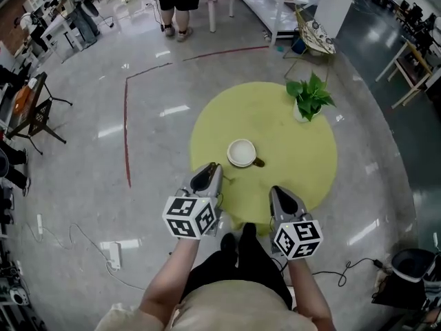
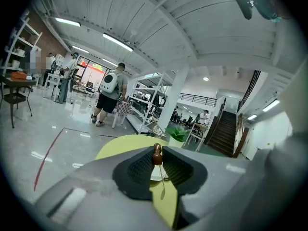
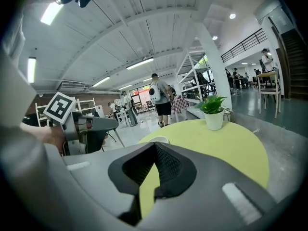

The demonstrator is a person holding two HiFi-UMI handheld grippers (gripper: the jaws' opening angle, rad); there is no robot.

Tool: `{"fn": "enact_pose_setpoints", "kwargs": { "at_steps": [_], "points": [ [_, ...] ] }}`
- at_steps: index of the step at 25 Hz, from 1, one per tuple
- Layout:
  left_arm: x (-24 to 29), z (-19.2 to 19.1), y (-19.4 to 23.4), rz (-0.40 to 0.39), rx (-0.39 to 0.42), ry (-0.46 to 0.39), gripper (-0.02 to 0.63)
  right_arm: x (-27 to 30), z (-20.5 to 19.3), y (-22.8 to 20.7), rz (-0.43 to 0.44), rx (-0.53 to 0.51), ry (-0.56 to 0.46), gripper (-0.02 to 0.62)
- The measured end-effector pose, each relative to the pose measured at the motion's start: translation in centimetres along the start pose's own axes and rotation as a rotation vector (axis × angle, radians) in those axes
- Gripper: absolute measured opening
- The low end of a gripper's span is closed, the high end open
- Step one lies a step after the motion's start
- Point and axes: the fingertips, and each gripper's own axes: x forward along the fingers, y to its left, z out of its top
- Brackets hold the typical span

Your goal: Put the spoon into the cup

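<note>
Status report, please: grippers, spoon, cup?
Left gripper shut on brown-handled metal spoon. Right gripper shut, empty. White round cup on yellow-green table, spoon not in. Nothing in the way.

There's the spoon [image 2: 157, 154], pinched at its brown rounded end between the jaws of the left gripper [image 1: 214, 167], with its thin metal stem trailing down to a small bowl. The cup [image 1: 242, 152] is white and round and stands upright, mouth open, on the yellow-green table [image 1: 303, 164]. It sits just beyond the spoon, and the two are not touching.
</note>
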Motion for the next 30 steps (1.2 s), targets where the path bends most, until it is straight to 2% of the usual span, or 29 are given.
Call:
{"fn": "enact_pose_setpoints", "kwargs": {
  "at_steps": [9,17,30],
  "points": [
    [2.7,1.9,-0.2,0.033,-0.008,-0.02,0.055,2.2,1.9,-1.9,0.051,-0.01,0.008,0.002],
    [6.2,2.6,-0.4,0.046,-0.006,-0.018,0.055,4.1,1.8,-3.9,0.075,-0.004,0.044,0.002],
    [10.5,0.5,0.3,0.057,-0.05,0.017,0.055,6.0,1.1,-6.1,0.077,0.02,0.088,0.002]
  ]
}}
